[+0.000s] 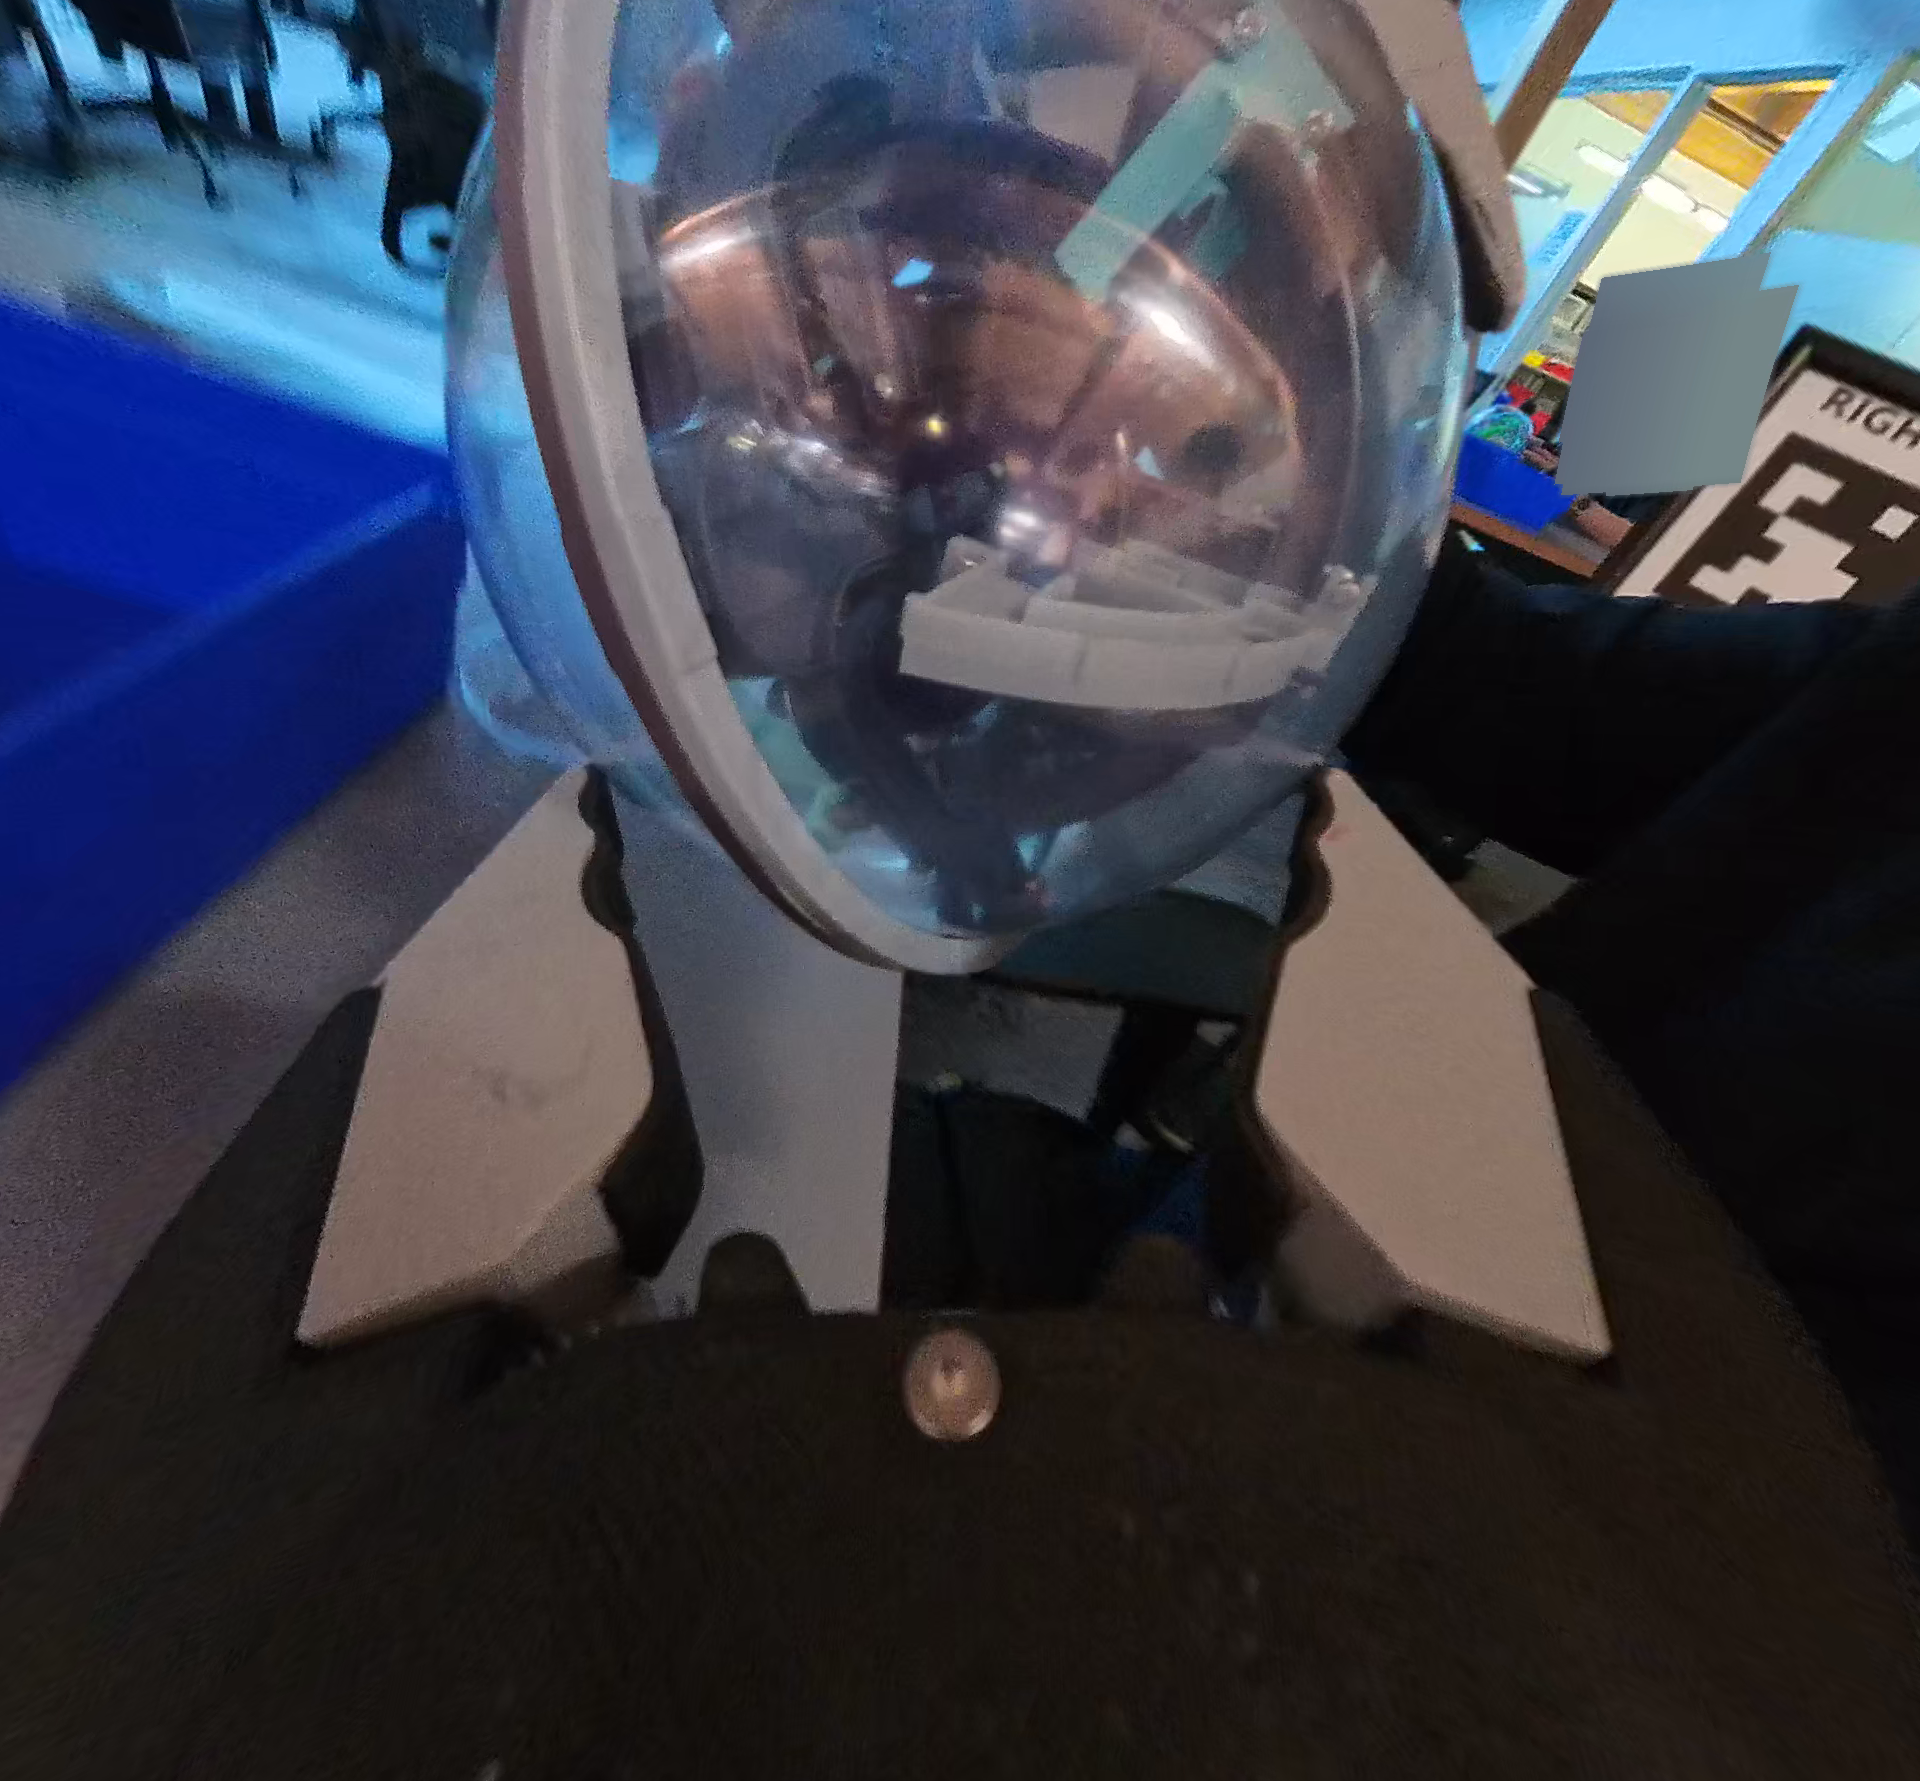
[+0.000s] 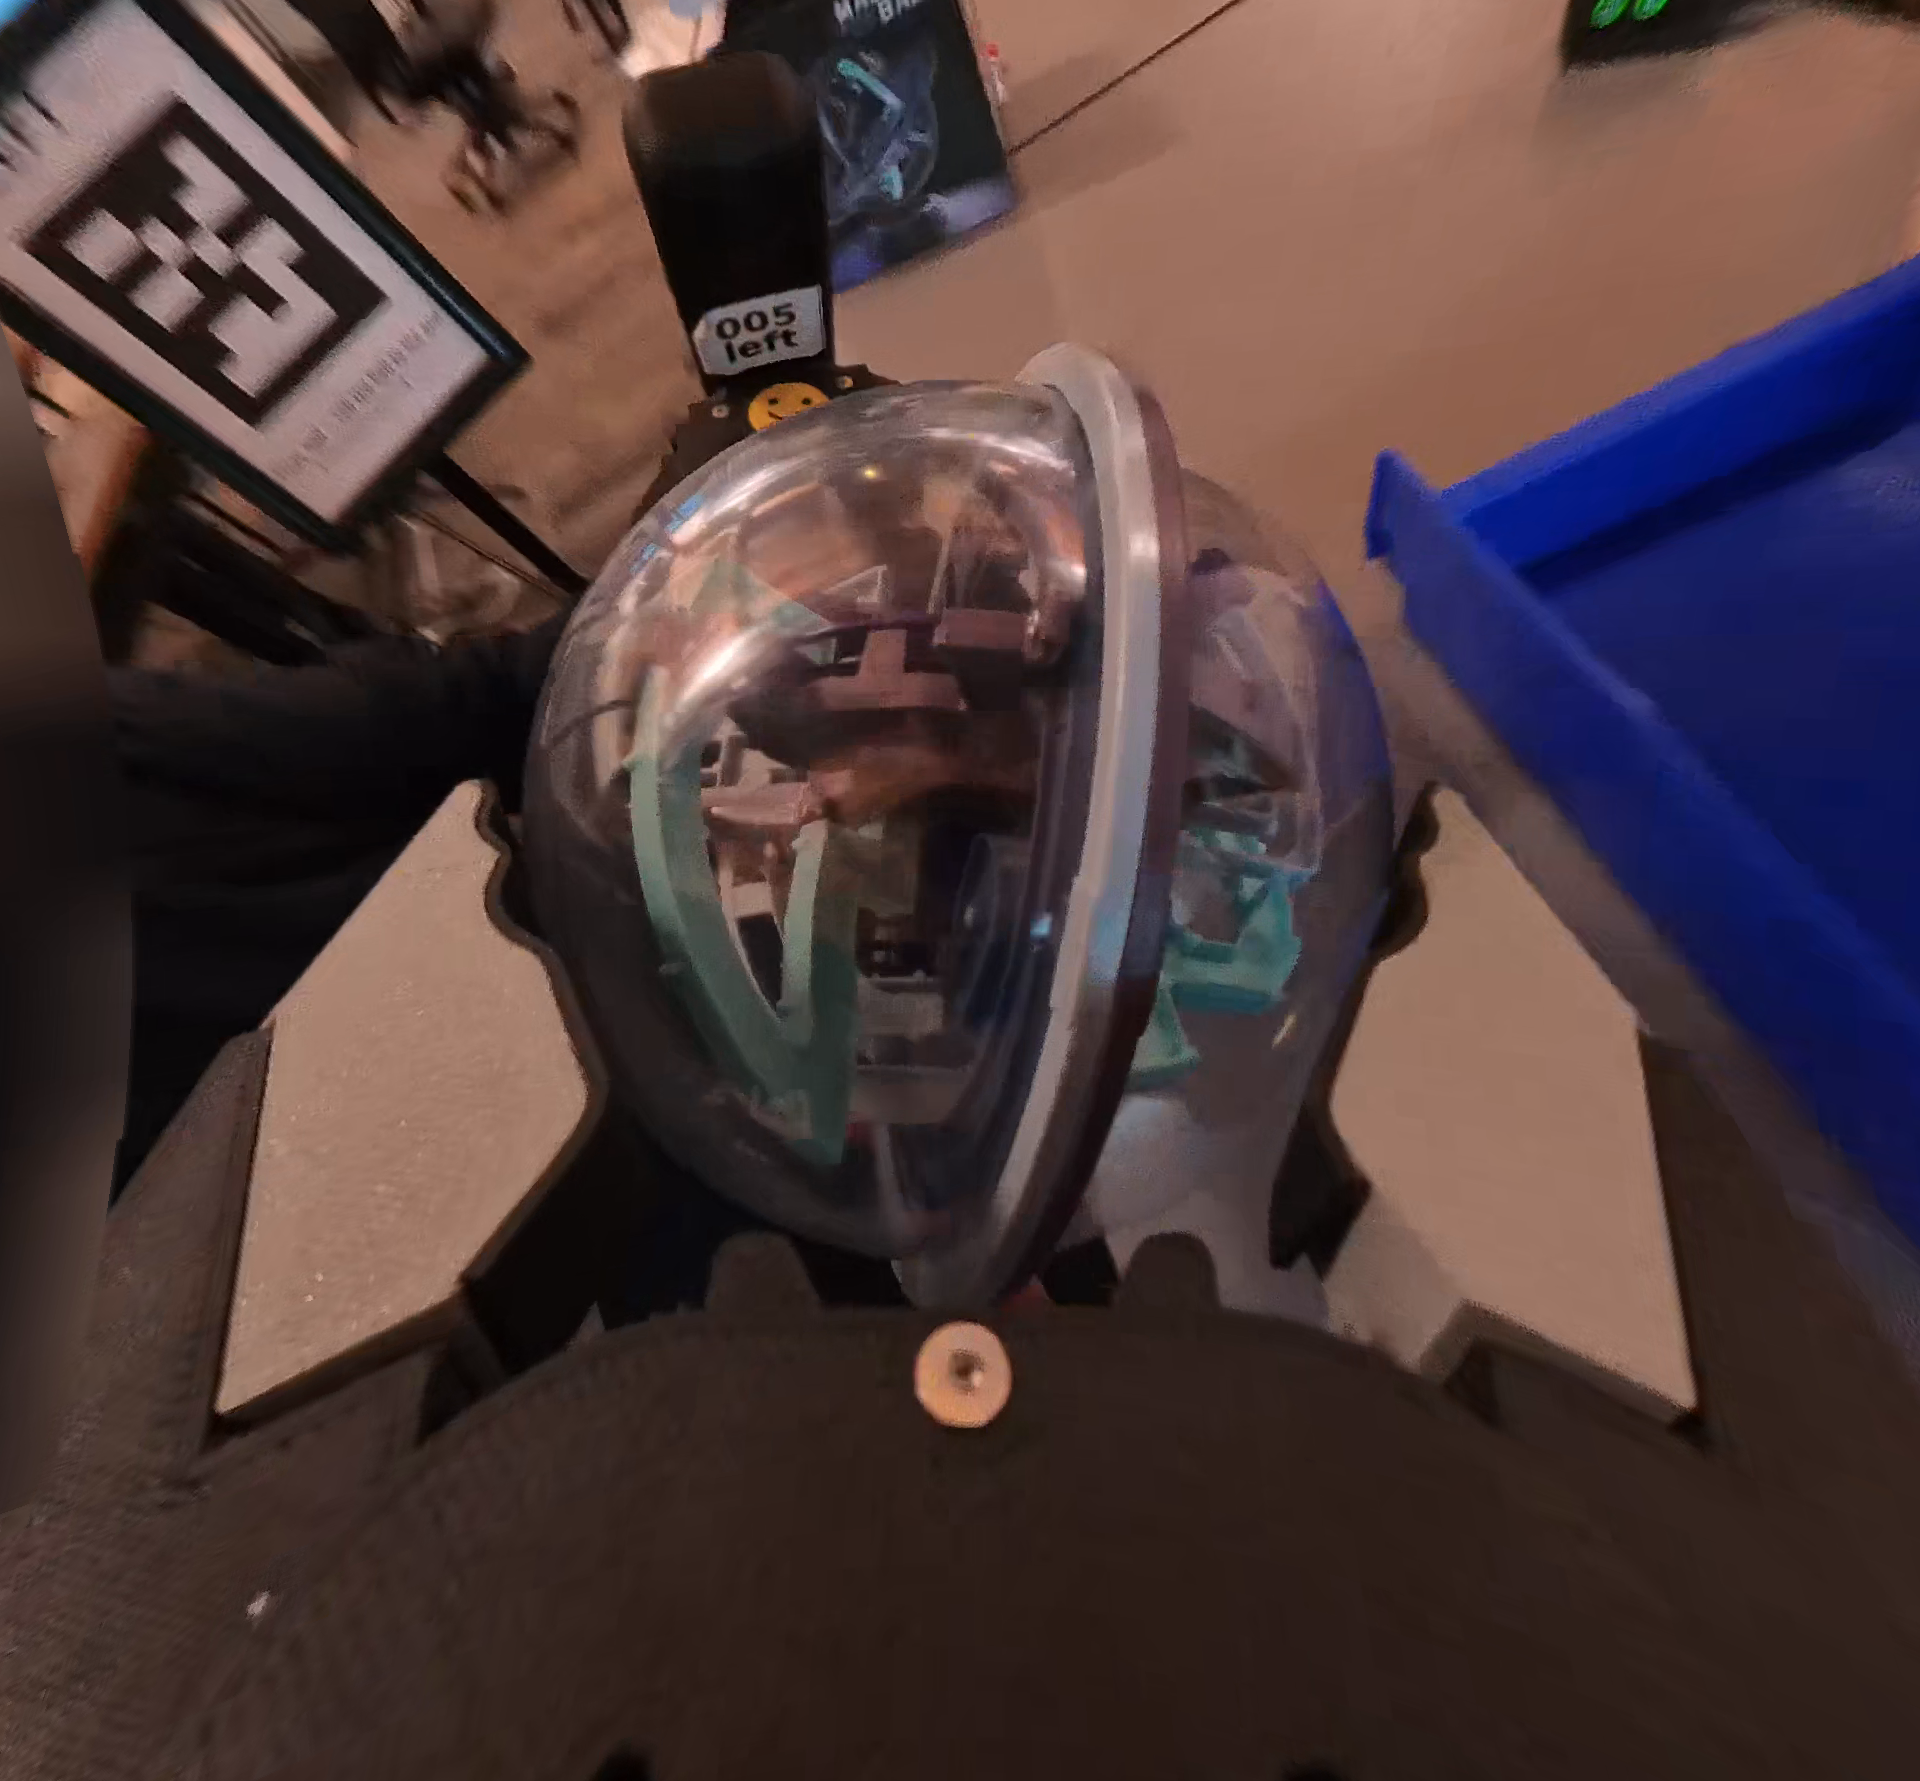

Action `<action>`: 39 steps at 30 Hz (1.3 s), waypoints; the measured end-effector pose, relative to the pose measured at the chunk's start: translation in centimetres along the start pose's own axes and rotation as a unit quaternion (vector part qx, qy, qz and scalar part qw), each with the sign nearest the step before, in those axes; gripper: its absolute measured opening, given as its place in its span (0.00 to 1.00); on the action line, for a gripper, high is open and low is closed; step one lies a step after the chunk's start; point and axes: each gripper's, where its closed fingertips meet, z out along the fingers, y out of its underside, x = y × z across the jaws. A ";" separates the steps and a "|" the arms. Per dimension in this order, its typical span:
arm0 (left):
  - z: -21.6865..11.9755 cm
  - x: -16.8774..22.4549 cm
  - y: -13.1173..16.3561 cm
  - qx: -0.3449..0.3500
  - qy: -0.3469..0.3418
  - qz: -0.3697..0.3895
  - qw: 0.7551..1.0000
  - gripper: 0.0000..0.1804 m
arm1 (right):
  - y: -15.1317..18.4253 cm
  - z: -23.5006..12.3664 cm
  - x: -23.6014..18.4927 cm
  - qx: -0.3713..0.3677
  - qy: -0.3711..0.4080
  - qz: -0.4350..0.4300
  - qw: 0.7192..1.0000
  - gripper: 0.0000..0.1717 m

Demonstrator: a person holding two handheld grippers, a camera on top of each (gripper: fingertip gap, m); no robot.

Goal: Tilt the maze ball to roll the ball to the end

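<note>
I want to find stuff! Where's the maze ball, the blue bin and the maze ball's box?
maze ball (image 2: 831,796): right wrist view, on its clear dome.
blue bin (image 2: 1714,651): right wrist view, on its side wall.
box (image 2: 914,131): right wrist view, on its dark front.

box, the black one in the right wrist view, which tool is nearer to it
Left. The left tool grips the ball from its far side, with the box just behind its handle. The right tool is on the ball's near side, farther off.
</note>
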 end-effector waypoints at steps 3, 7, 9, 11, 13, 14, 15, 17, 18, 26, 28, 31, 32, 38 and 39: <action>-1.4 -1.2 4.2 -0.043 -0.015 -0.071 0.996 0.70 | 3.0 3.5 1.7 0.040 -0.056 0.075 0.995 0.91; -3.1 -2.9 7.9 -0.066 -0.052 -0.077 0.994 0.66 | 5.4 6.7 3.5 0.095 -0.127 0.173 0.972 0.91; -3.5 -3.5 9.2 -0.085 -0.073 -0.046 0.993 0.63 | 6.1 7.5 4.0 0.115 -0.156 0.202 0.960 0.91; -3.7 -3.9 10.5 -0.114 -0.089 -0.008 0.989 0.64 | 6.8 8.2 4.4 0.116 -0.165 0.207 0.957 0.91; -3.7 -4.1 12.0 -0.142 -0.094 0.029 0.985 0.65 | 7.4 8.7 4.6 0.111 -0.166 0.211 0.957 0.91; -3.8 -4.0 12.4 -0.152 -0.090 0.029 0.984 0.66 | 7.6 8.8 4.6 0.110 -0.170 0.216 0.955 0.91; -3.9 -3.9 12.4 -0.154 -0.087 0.033 0.984 0.64 | 7.8 8.9 4.7 0.111 -0.175 0.221 0.953 0.91; -4.6 -4.5 12.4 -0.158 -0.100 0.061 0.980 0.60 | 8.0 8.8 4.8 0.117 -0.179 0.222 0.951 0.89; -4.9 -4.8 12.1 -0.153 -0.108 0.076 0.979 0.58 | 7.8 8.6 5.0 0.127 -0.174 0.215 0.953 0.87; -5.3 -5.8 12.2 -0.176 -0.120 0.174 0.961 0.55 | 6.2 7.4 5.7 0.183 -0.097 0.051 0.977 0.85; -5.4 -5.9 12.8 -0.197 -0.121 0.189 0.955 0.55 | 4.8 6.2 5.7 0.226 -0.066 -0.005 0.972 0.71; -5.3 -6.3 12.7 -0.198 -0.130 0.204 0.950 0.50 | 3.5 4.8 4.8 0.272 -0.038 -0.086 0.958 0.57; -5.2 -6.5 12.6 -0.197 -0.133 0.203 0.950 0.51 | 3.6 4.9 4.5 0.266 -0.035 -0.101 0.958 0.61; -4.9 -7.7 11.5 -0.174 -0.144 0.193 0.955 0.53 | 5.2 6.8 4.4 0.204 -0.051 -0.125 0.970 0.74; -4.8 -7.8 11.5 -0.176 -0.145 0.192 0.955 0.54 | 5.1 6.8 4.4 0.211 -0.054 -0.123 0.968 0.74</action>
